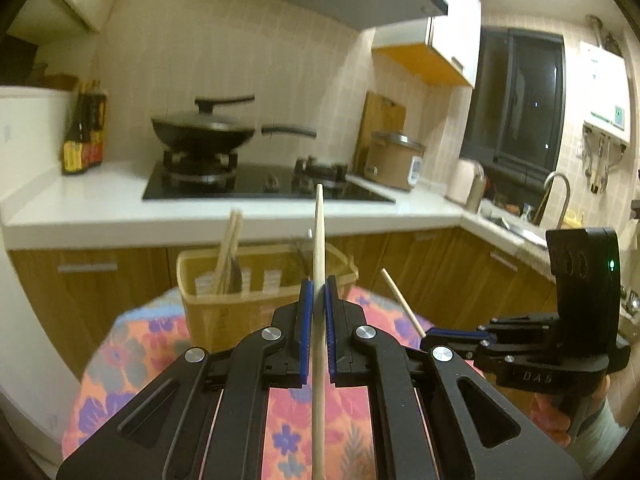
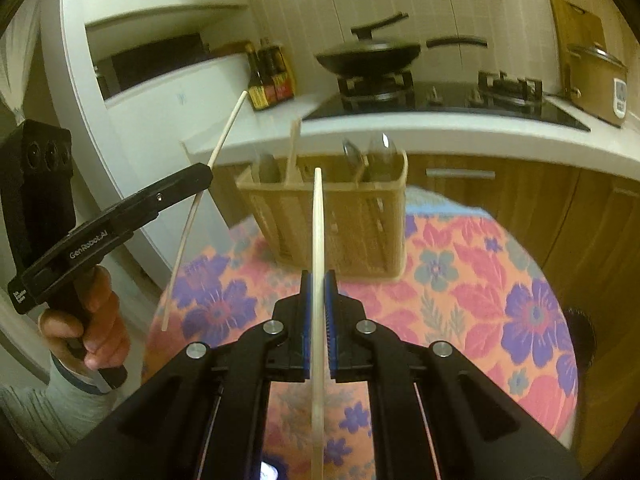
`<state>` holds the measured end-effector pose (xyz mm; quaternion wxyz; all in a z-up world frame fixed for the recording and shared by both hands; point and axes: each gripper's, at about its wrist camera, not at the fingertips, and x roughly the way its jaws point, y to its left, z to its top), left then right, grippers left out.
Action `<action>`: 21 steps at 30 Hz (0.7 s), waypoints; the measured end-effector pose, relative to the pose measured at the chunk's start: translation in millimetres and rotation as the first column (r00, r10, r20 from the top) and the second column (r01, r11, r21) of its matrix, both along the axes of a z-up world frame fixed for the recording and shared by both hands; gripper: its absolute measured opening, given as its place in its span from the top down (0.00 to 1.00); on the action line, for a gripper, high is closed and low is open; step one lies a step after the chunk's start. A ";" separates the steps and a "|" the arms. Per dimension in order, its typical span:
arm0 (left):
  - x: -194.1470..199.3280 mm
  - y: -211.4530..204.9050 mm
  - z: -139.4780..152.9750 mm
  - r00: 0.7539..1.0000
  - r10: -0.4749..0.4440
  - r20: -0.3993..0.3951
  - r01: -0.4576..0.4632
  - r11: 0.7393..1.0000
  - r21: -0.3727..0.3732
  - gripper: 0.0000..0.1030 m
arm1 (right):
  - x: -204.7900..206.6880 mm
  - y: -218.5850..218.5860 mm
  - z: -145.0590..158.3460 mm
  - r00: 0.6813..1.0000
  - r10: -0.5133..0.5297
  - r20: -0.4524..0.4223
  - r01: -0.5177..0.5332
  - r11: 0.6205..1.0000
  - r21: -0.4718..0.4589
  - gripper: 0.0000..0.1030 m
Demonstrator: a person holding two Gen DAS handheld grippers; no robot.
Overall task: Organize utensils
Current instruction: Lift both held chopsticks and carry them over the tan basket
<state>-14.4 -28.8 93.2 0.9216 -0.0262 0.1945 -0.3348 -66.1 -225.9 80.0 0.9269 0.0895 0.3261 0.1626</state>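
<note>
Open air above utensil basket (image 2: pixel 340 216), its compartments seemingly part-filled.

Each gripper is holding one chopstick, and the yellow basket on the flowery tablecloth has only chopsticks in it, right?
Not quite. Each gripper, left gripper and right gripper, does hold one chopstick, and the basket does sit on the flowery tablecloth. But the right wrist view shows spoons in it too, beside the chopsticks.
</note>
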 end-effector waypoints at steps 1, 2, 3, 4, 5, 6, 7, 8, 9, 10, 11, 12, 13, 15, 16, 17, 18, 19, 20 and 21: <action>2.1 0.5 5.4 1.000 0.002 0.013 -0.002 1.000 -0.013 0.96 | 1.5 0.2 4.2 1.000 -0.001 0.011 0.001 1.000 0.004 0.96; 4.7 1.1 10.5 1.000 0.004 0.024 -0.003 1.000 -0.025 0.96 | 4.5 0.1 10.3 1.000 -0.003 0.030 0.002 1.000 0.011 0.96; 6.2 1.1 14.2 0.999 0.006 0.033 -0.005 0.999 -0.033 0.96 | 7.2 -0.1 15.6 0.999 -0.004 0.047 0.003 1.000 0.017 0.96; 9.2 1.5 19.6 0.999 0.010 0.049 -0.008 0.999 -0.046 0.96 | 9.9 -0.5 20.9 0.998 -0.006 0.064 0.005 1.000 0.022 0.96; 12.2 1.9 24.5 0.998 0.015 0.063 -0.012 0.998 -0.056 0.96 | 14.1 -1.2 27.1 0.996 -0.010 0.086 0.008 1.000 0.030 0.96; 15.2 2.3 28.0 0.997 0.018 0.071 -0.014 0.998 -0.066 0.96 | 17.0 -1.5 31.4 0.995 -0.012 0.098 0.008 0.999 0.038 0.96; 19.1 3.0 32.1 0.997 0.022 0.079 -0.016 0.997 -0.079 0.96 | 21.9 -3.1 36.8 0.993 -0.016 0.115 0.010 0.999 0.053 0.96; 25.1 3.7 37.1 0.996 0.026 0.089 -0.017 0.995 -0.098 0.96 | 27.6 -4.6 42.7 0.991 -0.020 0.132 0.011 0.998 0.067 0.96; 30.8 4.0 41.1 0.995 0.028 0.093 -0.017 0.994 -0.112 0.96 | 32.6 -5.4 47.9 0.989 -0.026 0.148 0.015 0.997 0.075 0.96; 35.8 3.6 44.1 0.995 0.030 0.095 -0.018 0.993 -0.120 0.96 | 37.7 -5.7 53.0 0.986 -0.034 0.165 0.021 0.996 0.081 0.96; 40.9 2.6 46.7 0.995 0.036 0.095 -0.025 0.992 -0.122 0.96 | 45.0 -6.1 58.9 0.982 -0.042 0.186 0.025 0.995 0.096 0.96; 48.6 0.1 49.1 0.994 0.051 0.093 -0.041 0.993 -0.113 0.96 | 52.0 -6.4 63.5 0.978 -0.047 0.202 0.024 0.993 0.116 0.96; 54.9 -1.2 50.6 0.993 0.064 0.099 -0.053 0.992 -0.118 0.96 | 57.0 -6.4 66.7 0.976 -0.052 0.213 0.025 0.991 0.129 0.96; 67.4 -3.7 52.4 0.991 0.075 0.107 -0.061 0.990 -0.130 0.96 | 71.1 -3.6 73.5 0.965 -0.079 0.252 0.045 0.989 0.137 0.96; 72.1 -3.1 52.5 0.991 0.082 0.109 -0.067 0.989 -0.135 0.96 | 77.7 -1.4 75.9 0.958 -0.093 0.270 0.058 0.989 0.135 0.96; 78.9 -3.4 52.5 0.989 0.090 0.113 -0.073 0.987 -0.147 0.96 | 84.4 -0.5 77.5 0.954 -0.101 0.281 0.063 0.988 0.143 0.96; 83.2 -2.2 52.6 0.988 0.096 0.117 -0.078 0.985 -0.152 0.96 | 89.8 -0.3 78.2 0.953 -0.104 0.285 0.062 0.986 0.153 0.96; 88.8 -0.5 52.2 0.986 0.110 0.122 -0.090 0.983 -0.159 0.96 | 96.9 -0.1 79.4 0.952 -0.108 0.286 0.062 0.984 0.167 0.96; 95.1 2.3 51.6 0.985 0.123 0.124 -0.102 0.980 -0.169 0.96 | 105.8 0.9 79.1 0.951 -0.119 0.286 0.067 0.981 0.184 0.96; 101.2 5.4 49.8 0.984 0.133 0.123 -0.110 0.978 -0.178 0.96 | 113.3 2.6 78.2 0.947 -0.131 0.292 0.074 0.977 0.199 0.96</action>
